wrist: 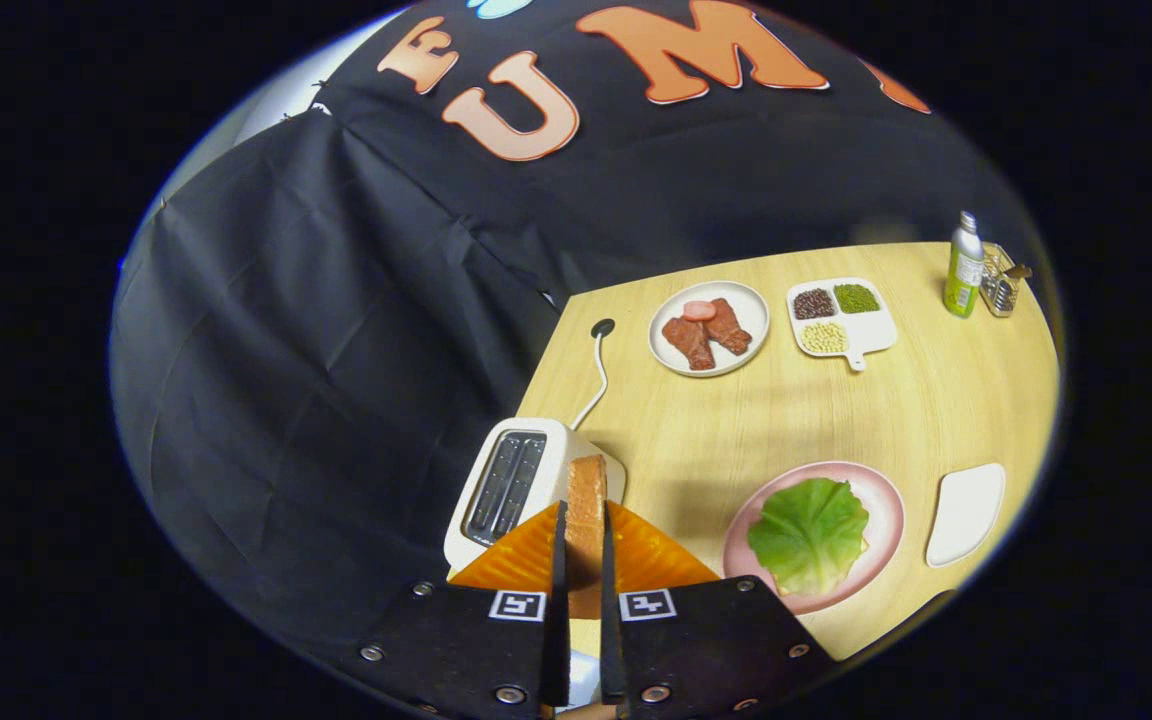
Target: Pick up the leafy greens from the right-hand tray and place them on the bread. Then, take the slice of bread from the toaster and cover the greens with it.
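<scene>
Bread (pixel 586 510) sits clamped edge-on between your gripper's (pixel 584 560) fingers, raised just beside the toaster (pixel 511 480) at the table's (pixel 936 410) near-left edge. Greens (pixel 809 533) cover the pink plate (pixel 886 510) beyond your fingers' right; meat plate (pixel 708 327), bean tray (pixel 841 318) and bottle (pixel 963 266) line the far edge.

Gripper camera, high above the table (pixel 836 420)

It looks forward and down along the fingers (pixel 558 560), toaster (pixel 521 480) close ahead, plates farther beyond.

The leafy greens (pixel 808 533) hide the bread beneath on the pink plate (pixel 886 500).
</scene>
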`<state>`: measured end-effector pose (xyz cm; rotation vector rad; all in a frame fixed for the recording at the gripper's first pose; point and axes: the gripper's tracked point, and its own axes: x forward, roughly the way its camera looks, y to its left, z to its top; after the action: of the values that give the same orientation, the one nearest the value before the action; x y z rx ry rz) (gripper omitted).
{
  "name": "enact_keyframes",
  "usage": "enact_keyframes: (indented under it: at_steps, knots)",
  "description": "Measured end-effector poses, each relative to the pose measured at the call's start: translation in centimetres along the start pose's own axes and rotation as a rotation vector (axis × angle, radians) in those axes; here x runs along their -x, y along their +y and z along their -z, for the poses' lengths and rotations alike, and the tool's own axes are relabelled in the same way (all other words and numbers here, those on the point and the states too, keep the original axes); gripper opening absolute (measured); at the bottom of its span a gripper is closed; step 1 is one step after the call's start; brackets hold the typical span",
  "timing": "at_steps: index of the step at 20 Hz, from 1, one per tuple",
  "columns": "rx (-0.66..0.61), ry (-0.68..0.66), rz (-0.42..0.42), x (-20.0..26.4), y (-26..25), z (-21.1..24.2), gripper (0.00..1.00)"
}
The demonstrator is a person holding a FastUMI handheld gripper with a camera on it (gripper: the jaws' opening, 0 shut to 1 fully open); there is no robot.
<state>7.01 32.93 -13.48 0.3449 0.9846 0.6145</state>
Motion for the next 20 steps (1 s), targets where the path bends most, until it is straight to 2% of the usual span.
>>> enact_keyframes:
  at_steps: [11,20]
  knots:
    - [-0.024,-0.001,0.002,0.0,-7.8,2.6,0.12]
    - [0.006,0.099,0.002,-2.0,-13.1,5.7,0.12]
